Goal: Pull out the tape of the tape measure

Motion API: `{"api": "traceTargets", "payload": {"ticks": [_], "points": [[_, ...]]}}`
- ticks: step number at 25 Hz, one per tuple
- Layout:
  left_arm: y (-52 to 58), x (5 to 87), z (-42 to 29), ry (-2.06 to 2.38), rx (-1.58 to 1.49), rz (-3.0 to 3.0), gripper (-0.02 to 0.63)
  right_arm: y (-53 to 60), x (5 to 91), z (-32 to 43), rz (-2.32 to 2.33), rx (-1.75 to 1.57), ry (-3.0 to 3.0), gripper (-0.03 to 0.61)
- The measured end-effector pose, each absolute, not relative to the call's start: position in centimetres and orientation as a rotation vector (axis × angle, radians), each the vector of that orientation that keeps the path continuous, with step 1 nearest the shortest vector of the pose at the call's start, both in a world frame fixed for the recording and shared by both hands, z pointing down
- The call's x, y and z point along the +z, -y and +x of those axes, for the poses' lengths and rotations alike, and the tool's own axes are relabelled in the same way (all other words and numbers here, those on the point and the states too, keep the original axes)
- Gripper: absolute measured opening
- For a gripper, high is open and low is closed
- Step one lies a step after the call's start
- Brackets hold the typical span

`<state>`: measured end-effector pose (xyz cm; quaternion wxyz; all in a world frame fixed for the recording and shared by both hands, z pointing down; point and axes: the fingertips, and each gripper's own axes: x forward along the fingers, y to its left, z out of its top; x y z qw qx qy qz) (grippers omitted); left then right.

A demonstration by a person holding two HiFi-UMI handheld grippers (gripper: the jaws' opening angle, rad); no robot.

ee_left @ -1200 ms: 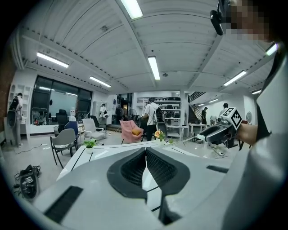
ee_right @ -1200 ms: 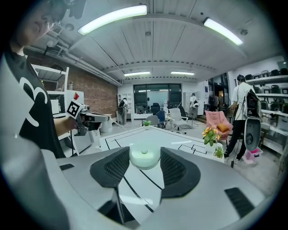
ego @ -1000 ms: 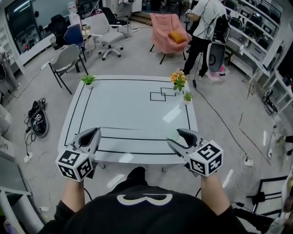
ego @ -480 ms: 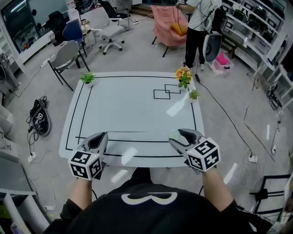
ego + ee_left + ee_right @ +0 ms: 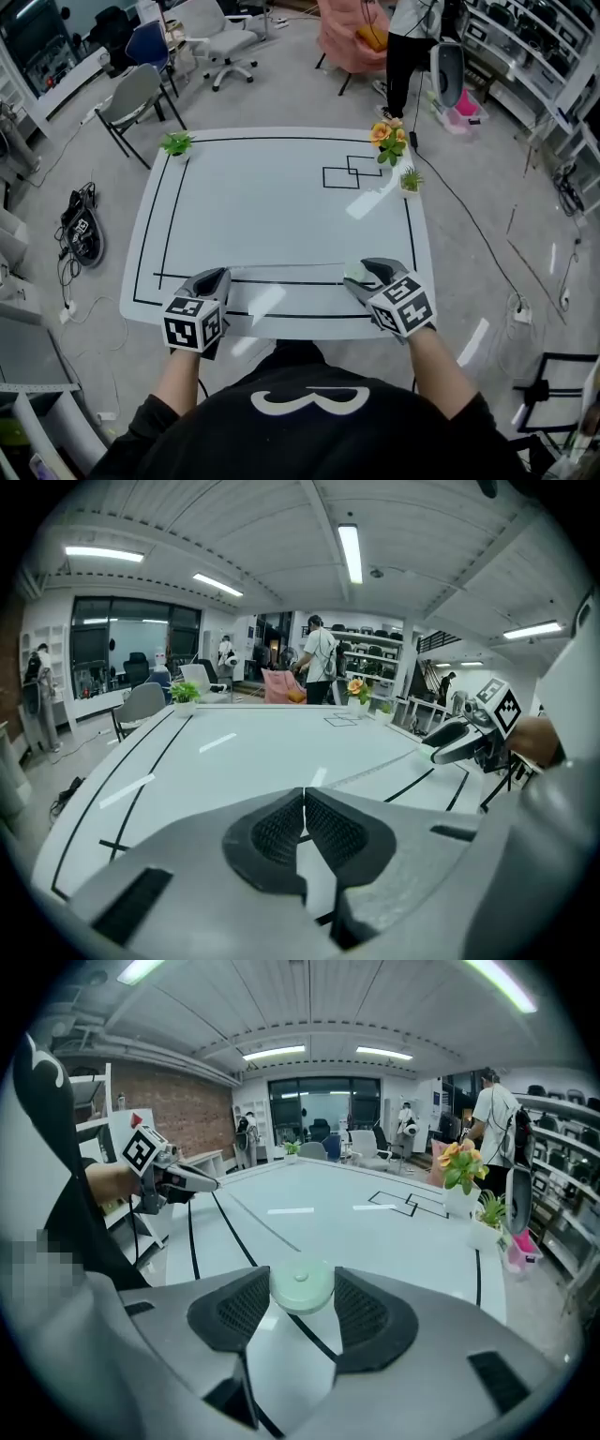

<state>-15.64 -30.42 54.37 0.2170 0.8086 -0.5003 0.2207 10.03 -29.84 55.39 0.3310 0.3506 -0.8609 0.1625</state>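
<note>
A round pale green tape measure case (image 5: 301, 1285) sits between the pads of my right gripper (image 5: 300, 1290), which is shut on it just above the white table (image 5: 281, 197) near its front edge. In the head view the case (image 5: 354, 273) shows at the tip of the right gripper (image 5: 362, 273). A thin tape (image 5: 286, 268) runs from it leftward to my left gripper (image 5: 217, 276). That left gripper (image 5: 304, 795) is shut, with the tape's end pinched between its pads. The tape (image 5: 375, 770) stretches low over the table toward the right gripper (image 5: 450, 745).
Black lines mark a border on the table. A small green plant (image 5: 176, 142) stands at the far left corner, orange flowers (image 5: 391, 139) and another small plant (image 5: 410, 179) at the far right. Chairs (image 5: 136, 98) and a standing person (image 5: 412, 37) are beyond the table.
The head view has tilted further down, so the table sits higher in the picture. Both grippers keep their grips and appear slightly closer together near the front edge.
</note>
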Motion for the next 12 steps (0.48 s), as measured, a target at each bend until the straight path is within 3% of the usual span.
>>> {"api": "traceTargets", "payload": {"ticks": [12], "points": [[31.3,59.3,-15.5,1.405,0.86,2.138,0.012,30.9,59.4,9.9,0.867,0.473,2.186,0.219]]}}
